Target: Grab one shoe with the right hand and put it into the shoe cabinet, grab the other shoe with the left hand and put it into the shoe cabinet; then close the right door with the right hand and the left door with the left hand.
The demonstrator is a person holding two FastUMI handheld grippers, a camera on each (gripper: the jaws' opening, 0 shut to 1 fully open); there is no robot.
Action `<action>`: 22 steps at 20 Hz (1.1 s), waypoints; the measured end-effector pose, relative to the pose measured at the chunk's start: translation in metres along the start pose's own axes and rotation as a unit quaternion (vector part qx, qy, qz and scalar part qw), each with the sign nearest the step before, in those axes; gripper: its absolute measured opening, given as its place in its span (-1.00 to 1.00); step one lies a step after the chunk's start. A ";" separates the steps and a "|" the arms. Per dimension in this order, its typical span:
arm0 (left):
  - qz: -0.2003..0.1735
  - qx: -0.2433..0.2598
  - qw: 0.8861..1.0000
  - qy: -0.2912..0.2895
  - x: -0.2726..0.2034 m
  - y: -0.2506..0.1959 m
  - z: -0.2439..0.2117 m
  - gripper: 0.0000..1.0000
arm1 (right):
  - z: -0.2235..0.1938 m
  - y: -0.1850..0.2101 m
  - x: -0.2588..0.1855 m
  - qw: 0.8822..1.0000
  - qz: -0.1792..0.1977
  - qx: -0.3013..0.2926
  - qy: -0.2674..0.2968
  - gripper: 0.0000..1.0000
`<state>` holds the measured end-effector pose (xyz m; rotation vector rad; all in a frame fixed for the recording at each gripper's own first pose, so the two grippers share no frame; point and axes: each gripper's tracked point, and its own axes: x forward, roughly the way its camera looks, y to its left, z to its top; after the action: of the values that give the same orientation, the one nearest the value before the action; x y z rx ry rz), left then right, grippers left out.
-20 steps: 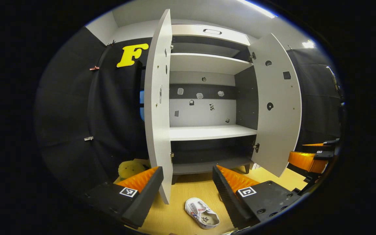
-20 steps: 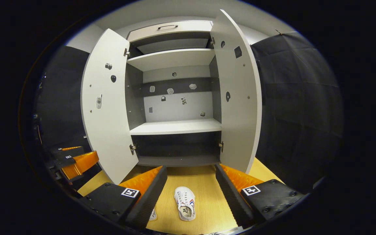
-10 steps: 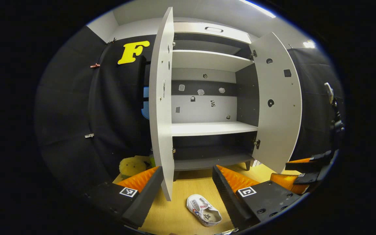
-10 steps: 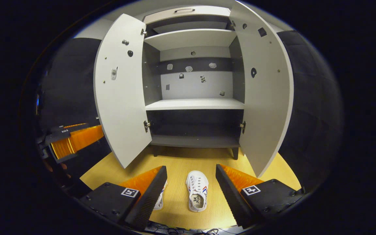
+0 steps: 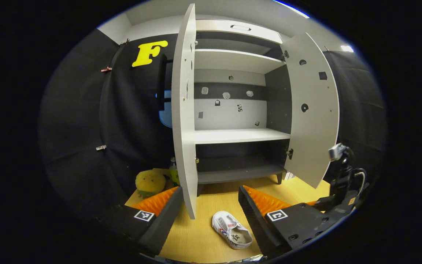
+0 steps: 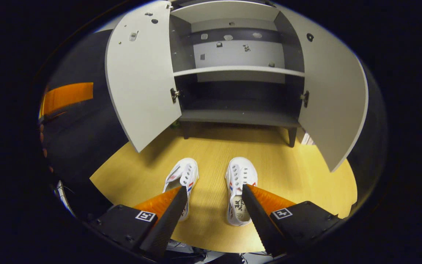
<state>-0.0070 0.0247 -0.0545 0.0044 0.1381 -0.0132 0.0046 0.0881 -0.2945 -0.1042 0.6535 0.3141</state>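
Note:
The white shoe cabinet [image 6: 238, 117] stands with its left door [image 6: 141, 73] and right door [image 6: 332, 95] swung wide and its shelves bare. Two white shoes lie side by side on the wooden floor before it, toes toward the cabinet: the left shoe [image 6: 182, 176] and the right shoe [image 6: 239, 179]. My right gripper [image 6: 214, 189] is open above them, one finger over each shoe's heel end, touching neither. My left gripper [image 5: 210, 190] is open and holds nothing; one shoe [image 5: 232, 234] lies on the floor between its fingers, and the left door's edge [image 5: 183, 110] stands just ahead.
A yellow plush toy [image 5: 150, 182] and a small green bottle [image 5: 174, 172] sit on the floor left of the cabinet. The right gripper's body [image 5: 337, 198] shows low at the right. Cables [image 6: 196, 253] lie at the floor's near edge.
The right gripper has tipped down and dropped toward the floor, so both shoes now sit by its fingertips. The left gripper has drifted only slightly.

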 end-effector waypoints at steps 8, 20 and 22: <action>-0.001 0.005 1.000 0.025 0.001 0.001 -0.018 0.90 | -0.063 -0.018 0.052 0.995 -0.012 0.039 0.088 0.98; 0.003 0.007 0.999 0.050 0.018 0.000 -0.034 0.91 | -0.052 -0.028 0.104 0.998 -0.051 0.008 0.021 0.94; 0.001 0.003 0.998 0.058 0.020 -0.002 -0.040 0.91 | -0.049 -0.030 0.107 0.998 -0.064 0.000 0.006 0.94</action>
<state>0.0073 0.0227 -0.0965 0.0109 0.2544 -0.0122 0.0659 0.0777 -0.3986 -0.1477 0.6557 0.1903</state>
